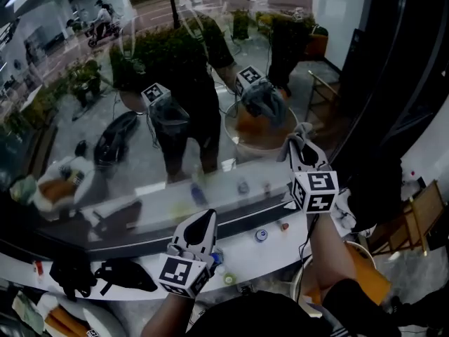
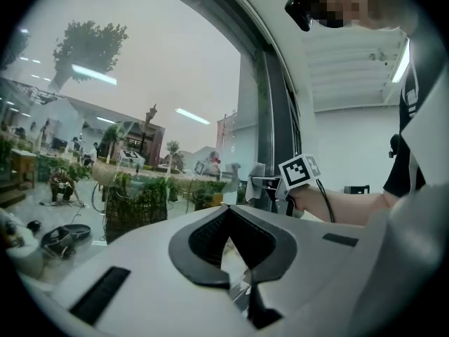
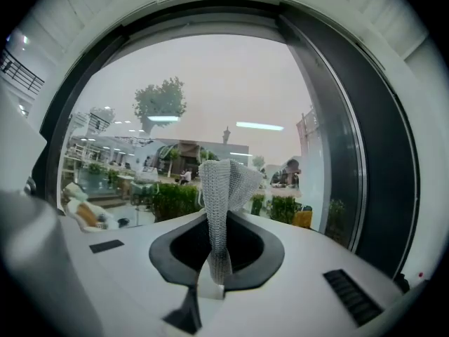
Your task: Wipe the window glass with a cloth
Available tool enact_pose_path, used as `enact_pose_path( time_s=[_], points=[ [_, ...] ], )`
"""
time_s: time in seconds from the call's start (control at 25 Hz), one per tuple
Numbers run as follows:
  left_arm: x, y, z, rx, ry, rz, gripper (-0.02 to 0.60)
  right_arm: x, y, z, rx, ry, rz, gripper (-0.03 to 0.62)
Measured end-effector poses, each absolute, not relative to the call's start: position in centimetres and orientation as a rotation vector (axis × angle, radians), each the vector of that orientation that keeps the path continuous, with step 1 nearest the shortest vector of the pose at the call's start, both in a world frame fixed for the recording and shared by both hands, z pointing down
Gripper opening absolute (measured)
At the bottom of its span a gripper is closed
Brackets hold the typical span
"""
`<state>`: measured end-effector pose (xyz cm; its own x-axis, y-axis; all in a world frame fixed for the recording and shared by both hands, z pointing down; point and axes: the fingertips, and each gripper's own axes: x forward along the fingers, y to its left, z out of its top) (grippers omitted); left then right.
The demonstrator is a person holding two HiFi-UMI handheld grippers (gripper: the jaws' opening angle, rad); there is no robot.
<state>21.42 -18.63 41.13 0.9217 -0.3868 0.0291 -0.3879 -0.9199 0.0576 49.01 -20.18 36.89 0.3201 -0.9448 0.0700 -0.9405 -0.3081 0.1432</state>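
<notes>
right gripper (image 3: pixel 217 248) — fingers (image 3: pixel 259 251) clamped on cloth (image 3: pixel 223 188), light limp mesh, best held by its bunched end | window glass (image 3: pixel 210 104) just ahead of fingers — stiff, smooth, breakable, press gently | left gripper (image 2: pixel 231 248) fingers together, empty
</notes>
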Motion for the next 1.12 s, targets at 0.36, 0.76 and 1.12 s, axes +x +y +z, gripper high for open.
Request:
enact_pose_path(
  time_s=[0.36, 0.76, 1.12],
  points=[
    [22.6, -19.3, 41.9, 2.997, -0.691, 0.057, 0.008, 50.9, -21.8, 37.2, 2.383, -1.726, -0.064, 0.052],
    [20.9, -19.6, 41.5, 2.992, -0.741, 0.054, 0.008, 48.7, -22.3, 36.8, 2.393, -1.759, -0.051, 0.051],
    [16.2, -20.1, 41.8, 2.972, -0.794, 0.053, 0.008, 42.7, -24.6, 36.7, 2.343, -1.809, -0.078, 0.052]
  ],
)
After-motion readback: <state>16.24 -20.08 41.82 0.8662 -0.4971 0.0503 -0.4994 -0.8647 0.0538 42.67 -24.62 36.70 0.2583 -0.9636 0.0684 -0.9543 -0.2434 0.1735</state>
